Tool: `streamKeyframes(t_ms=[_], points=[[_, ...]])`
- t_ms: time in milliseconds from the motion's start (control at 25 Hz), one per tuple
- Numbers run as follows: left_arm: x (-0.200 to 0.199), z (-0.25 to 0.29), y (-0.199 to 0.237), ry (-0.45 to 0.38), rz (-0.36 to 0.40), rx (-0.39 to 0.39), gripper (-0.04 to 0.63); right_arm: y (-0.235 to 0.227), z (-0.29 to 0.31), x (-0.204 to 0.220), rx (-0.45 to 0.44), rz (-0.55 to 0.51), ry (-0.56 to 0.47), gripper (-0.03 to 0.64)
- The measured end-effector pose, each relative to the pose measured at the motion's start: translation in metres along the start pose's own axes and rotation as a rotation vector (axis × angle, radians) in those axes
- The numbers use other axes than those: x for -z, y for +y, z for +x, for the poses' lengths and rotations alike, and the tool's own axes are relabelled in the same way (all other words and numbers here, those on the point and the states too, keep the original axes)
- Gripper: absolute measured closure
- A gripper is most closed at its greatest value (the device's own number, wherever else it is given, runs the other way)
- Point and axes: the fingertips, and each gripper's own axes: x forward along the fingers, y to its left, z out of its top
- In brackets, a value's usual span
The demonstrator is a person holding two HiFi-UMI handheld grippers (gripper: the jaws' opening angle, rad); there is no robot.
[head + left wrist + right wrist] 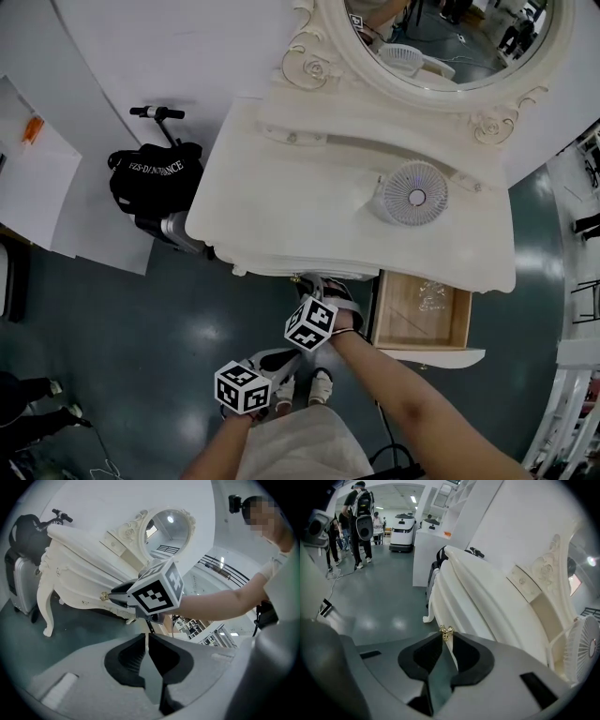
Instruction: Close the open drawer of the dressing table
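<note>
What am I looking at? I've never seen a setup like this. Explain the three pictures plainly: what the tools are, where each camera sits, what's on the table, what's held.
There is no robot here. A person holds a two-jaw gripper in each hand, and the checkered cubes are parts of those grippers. The head view comes from a camera on the person's head, looking down on a white dressing table with a mirror. A small round fan stands on top, and the drawer toward that picture's right is pulled open. The other two pictures come from cameras riding on the grippers, looking along their jaws. The left gripper has its jaws together on nothing, away from the table. The right gripper appears to pinch a gold knob on the table's front, left of the open drawer.
</note>
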Motion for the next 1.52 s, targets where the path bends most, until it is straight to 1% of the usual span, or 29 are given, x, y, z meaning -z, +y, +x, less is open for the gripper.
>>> streamKeyframes(t_ms=[240,440,600,1000,1520], points=[[-0.001,-0.002,0.005,-0.009,-0.010,-0.008,0.577,0.003,0.013,0.000,-0.015,-0.055,0.035,0.558],[-0.003,-0.004,0.010,-0.012,-0.015,-0.014,0.577,0.003,0.014,-0.001,-0.003,-0.082,0.030,0.565],[-0.002,-0.002,0.010,-0.010,-0.016,-0.011,0.577,-0.001,0.016,-0.001,0.005,-0.045,0.044,0.565],[-0.007,0.002,0.012,-0.023,-0.016,-0.009,0.577,-0.023,0.026,-0.001,0.073,0.075,0.046,0.565],[-0.009,0.009,0.009,-0.021,-0.015,-0.005,0.577,-0.026,0.028,-0.003,0.083,0.073,0.037,0.566]])
